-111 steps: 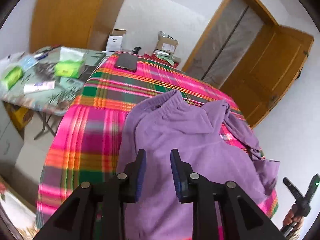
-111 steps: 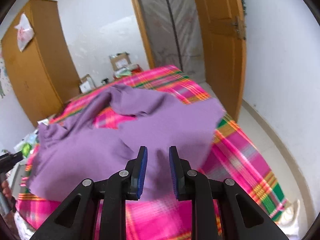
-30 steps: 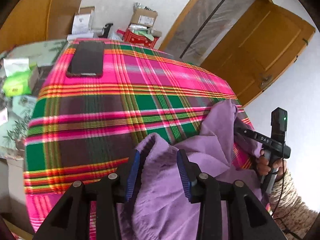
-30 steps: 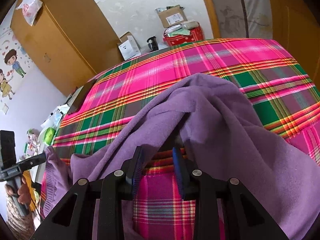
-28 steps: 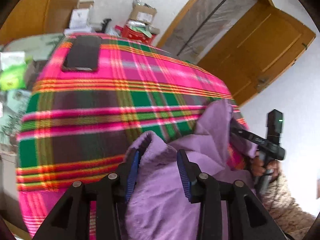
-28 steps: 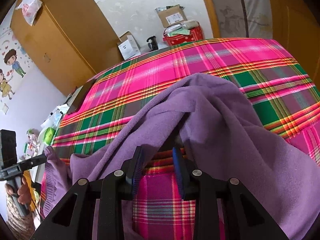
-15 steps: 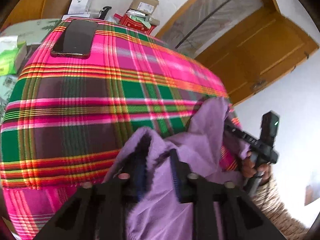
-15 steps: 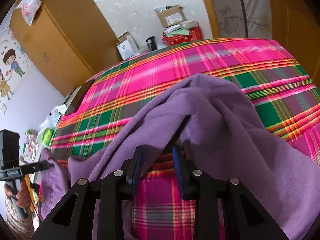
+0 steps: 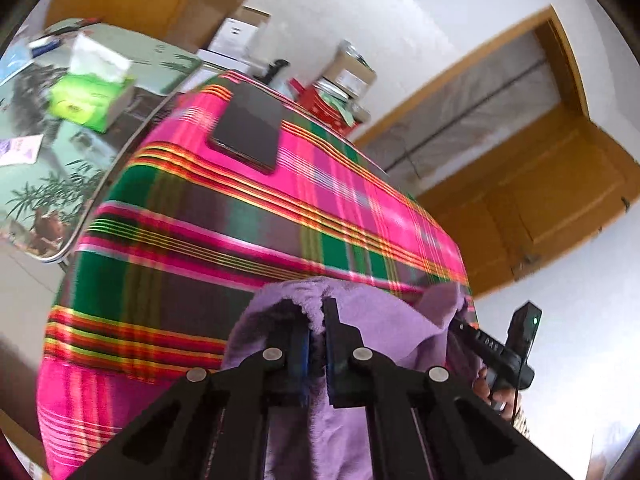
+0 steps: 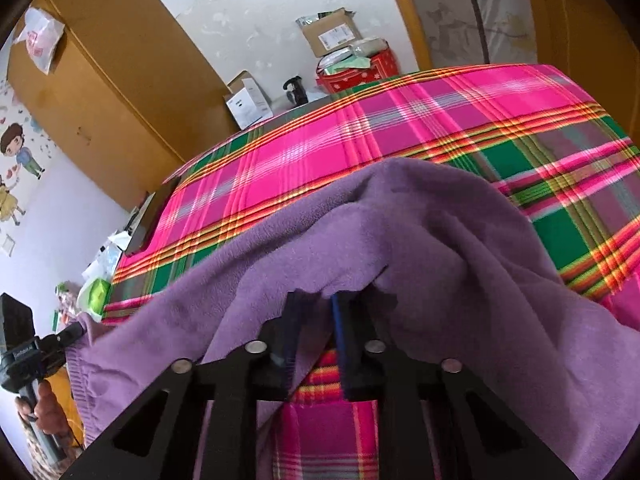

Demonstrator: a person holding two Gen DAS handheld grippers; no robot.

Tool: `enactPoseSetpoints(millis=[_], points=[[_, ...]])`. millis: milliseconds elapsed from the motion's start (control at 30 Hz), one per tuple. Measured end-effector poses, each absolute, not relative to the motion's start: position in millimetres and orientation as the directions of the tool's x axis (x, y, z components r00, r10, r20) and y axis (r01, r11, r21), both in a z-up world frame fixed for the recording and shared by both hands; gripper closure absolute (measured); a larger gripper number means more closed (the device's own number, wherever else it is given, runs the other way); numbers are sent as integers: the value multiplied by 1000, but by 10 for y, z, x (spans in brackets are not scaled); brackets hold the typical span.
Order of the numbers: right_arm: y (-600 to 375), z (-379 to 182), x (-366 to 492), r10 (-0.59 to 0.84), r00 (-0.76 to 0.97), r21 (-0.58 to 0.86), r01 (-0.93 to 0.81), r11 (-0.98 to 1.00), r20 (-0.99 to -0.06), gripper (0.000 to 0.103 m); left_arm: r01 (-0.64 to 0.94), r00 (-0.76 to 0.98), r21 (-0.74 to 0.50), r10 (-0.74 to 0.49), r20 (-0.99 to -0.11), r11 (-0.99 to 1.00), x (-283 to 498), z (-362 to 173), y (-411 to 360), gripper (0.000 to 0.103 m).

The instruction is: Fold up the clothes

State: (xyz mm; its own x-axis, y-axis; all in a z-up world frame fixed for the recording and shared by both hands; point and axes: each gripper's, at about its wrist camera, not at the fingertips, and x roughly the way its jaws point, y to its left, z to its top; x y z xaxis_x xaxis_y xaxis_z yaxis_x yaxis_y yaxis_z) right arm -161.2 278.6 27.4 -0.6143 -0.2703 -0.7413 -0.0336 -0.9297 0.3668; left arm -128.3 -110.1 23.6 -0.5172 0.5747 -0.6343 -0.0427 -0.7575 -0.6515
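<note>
Your left gripper (image 9: pixel 316 334) has its fingers pressed together on a ribbed edge of the purple fleece garment (image 9: pixel 384 320), which bunches up around the tips. The garment lies at the near edge of the pink and green plaid blanket (image 9: pixel 240 216). On the far left part of the blanket rests a dark phone (image 9: pixel 248 130), and further left a green tissue box (image 9: pixel 90 94) stands on a side table (image 9: pixel 36 168).

Your right gripper (image 10: pixel 316 316) is under a raised fold of the garment (image 10: pixel 420 232). Its blue pads (image 10: pixel 340 344) stand a little apart, but the cloth hides the tips, so you cannot tell if they pinch it. A red tin (image 10: pixel 356 70) and a cardboard box (image 10: pixel 330 32) stand at the far wall.
</note>
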Motion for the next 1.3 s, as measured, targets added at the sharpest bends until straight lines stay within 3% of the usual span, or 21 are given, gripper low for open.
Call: enactPoseSetpoints(millis=[167,533,700,867,1033,1300], points=[[2713,304,-1666,-253,-630,345,-25,-938,-735,98,13,-544,-656,545,-638,-755,-1307,197,-1287,97],[2490,554,-1786,-219,-696,301,4,-954,-684,99,71,-577,-632,485,-657,-772,-1374,203,-1466,97],[2407,421,-1872,-171,-666,228,0,-974,-726,99,121,-548,-622,471,-691,-774,-1442,41,-1527,97],[2264,379,-1780,-97,-631,100,32,-994,-770,92,122,-530,-610,468,-707,-783,-1346,34,-1506,95],[2189,504,-1503,-78,-648,43,71,-997,-757,79,51,-509,-572,472,-720,-818,-980,171,-1449,80],[2079,648,-947,-191,-639,152,116,-982,-745,78,-41,-386,-536,509,-770,-843,-335,89,-1183,76]])
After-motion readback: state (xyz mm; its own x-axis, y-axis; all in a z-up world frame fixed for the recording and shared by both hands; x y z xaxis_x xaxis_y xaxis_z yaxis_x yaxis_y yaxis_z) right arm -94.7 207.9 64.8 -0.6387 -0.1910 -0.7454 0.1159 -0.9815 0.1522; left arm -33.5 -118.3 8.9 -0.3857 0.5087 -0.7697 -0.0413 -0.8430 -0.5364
